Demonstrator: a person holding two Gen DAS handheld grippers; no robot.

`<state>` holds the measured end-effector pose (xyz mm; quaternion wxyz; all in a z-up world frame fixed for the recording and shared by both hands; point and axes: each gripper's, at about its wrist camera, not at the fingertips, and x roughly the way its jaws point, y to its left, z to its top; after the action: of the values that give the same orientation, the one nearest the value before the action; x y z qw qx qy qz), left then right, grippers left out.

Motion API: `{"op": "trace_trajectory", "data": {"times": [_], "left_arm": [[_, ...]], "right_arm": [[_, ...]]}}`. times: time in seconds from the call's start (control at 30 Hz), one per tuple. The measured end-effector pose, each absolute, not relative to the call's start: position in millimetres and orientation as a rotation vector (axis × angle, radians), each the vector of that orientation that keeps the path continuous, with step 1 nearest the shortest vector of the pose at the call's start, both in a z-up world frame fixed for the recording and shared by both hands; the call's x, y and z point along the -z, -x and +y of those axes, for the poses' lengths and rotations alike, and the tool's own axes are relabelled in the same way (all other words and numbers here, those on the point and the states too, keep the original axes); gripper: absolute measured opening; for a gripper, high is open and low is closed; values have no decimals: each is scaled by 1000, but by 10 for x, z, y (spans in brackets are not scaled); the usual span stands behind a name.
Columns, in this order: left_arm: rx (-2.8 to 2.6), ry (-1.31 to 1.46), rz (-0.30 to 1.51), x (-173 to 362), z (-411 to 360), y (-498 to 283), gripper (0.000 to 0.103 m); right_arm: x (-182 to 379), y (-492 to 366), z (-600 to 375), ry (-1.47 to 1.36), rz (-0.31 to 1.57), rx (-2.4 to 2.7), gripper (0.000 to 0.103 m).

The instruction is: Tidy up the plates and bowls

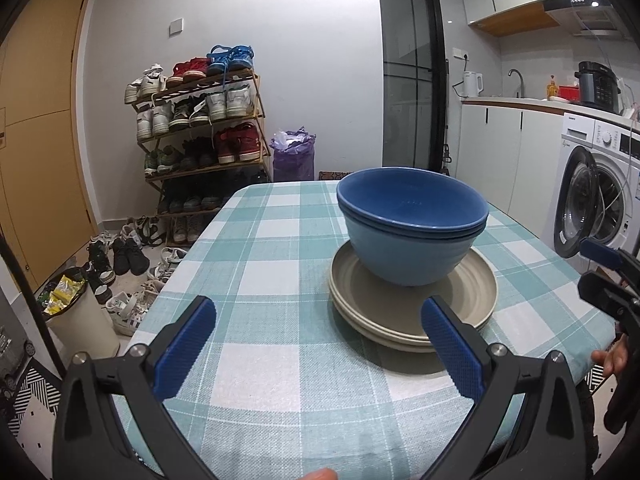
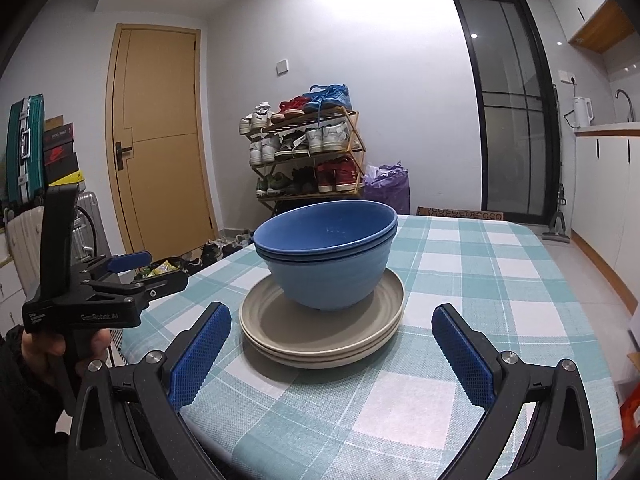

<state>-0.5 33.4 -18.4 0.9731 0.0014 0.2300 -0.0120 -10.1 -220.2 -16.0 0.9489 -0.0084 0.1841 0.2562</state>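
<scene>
Nested bowls [image 1: 412, 224] atop stacked plates [image 1: 412, 304] mid-tabletop [image 1: 280, 360], apparently gathered into one pile to save room. Left gripper [image 1: 320, 354] and right gripper [image 2: 332, 356] just short of it, jaws wide open, empty.

My tabletop [image 1: 280, 360] under a teal-and-white checked cloth [image 2: 460, 280], I see two stacked beige plates [image 2: 320, 344] resting directly on it near the middle, two nested blue bowls [image 2: 332, 264] sitting in the top plate
</scene>
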Motion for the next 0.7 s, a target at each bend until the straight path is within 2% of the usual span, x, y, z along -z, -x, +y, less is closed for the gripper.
{"op": "trace_trajectory", "data": {"times": [0.7], "left_arm": [[20,3,481,232,368,0,103]], "right_arm": [[150,97,-2311,-15,359,-522,102]]}}
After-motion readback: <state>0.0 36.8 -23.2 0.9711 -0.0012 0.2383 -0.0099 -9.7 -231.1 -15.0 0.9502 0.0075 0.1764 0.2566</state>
